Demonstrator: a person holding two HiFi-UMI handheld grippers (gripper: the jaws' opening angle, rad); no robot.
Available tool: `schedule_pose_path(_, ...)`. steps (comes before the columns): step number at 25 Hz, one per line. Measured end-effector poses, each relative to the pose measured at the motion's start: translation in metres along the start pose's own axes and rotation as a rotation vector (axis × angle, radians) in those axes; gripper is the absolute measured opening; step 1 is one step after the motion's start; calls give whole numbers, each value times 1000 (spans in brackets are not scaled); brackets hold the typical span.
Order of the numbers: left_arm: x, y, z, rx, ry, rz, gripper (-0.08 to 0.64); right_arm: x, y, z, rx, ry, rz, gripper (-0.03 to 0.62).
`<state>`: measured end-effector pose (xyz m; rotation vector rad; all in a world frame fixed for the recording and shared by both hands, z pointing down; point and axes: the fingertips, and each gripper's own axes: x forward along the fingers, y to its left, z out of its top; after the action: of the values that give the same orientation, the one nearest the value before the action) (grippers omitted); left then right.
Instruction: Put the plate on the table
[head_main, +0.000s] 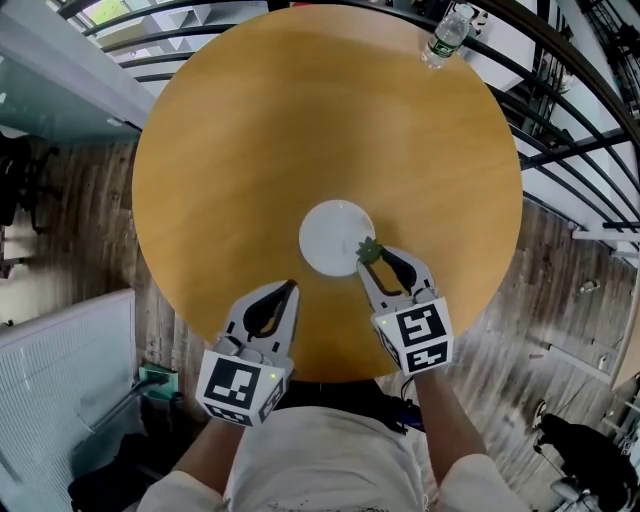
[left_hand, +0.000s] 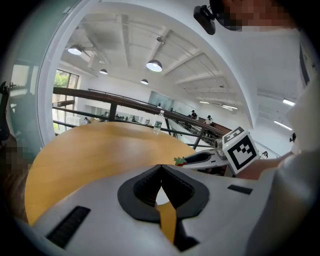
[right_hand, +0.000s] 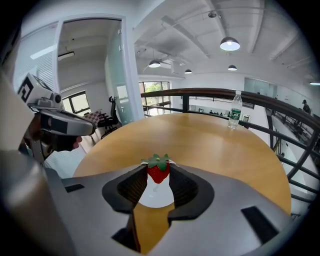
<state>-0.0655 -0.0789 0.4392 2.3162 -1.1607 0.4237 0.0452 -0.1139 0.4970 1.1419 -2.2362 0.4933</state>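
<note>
A white plate (head_main: 330, 235) lies flat near the middle of the round wooden table (head_main: 250, 150). My right gripper (head_main: 372, 257) hovers at the plate's near right rim, shut on a red strawberry (head_main: 370, 250) with green leaves. In the right gripper view the strawberry (right_hand: 158, 170) sits pinched between the pads, with the plate (right_hand: 156, 196) just beneath it. My left gripper (head_main: 291, 287) is over the table's near part, left of the plate, its jaws shut with nothing in them. The left gripper view shows its tips (left_hand: 160, 169) meeting and a sliver of plate (left_hand: 161, 197) behind them.
A clear water bottle (head_main: 445, 38) stands at the table's far right edge, next to a dark metal railing (head_main: 560, 130). Wooden floor surrounds the table. A white panel (head_main: 60, 370) stands at the lower left beside the person.
</note>
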Motion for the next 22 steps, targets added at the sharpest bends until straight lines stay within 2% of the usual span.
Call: schedule_pose_path(22, 33, 22, -28, -35, 52, 11, 23, 81, -11, -43, -56, 154, 18, 152)
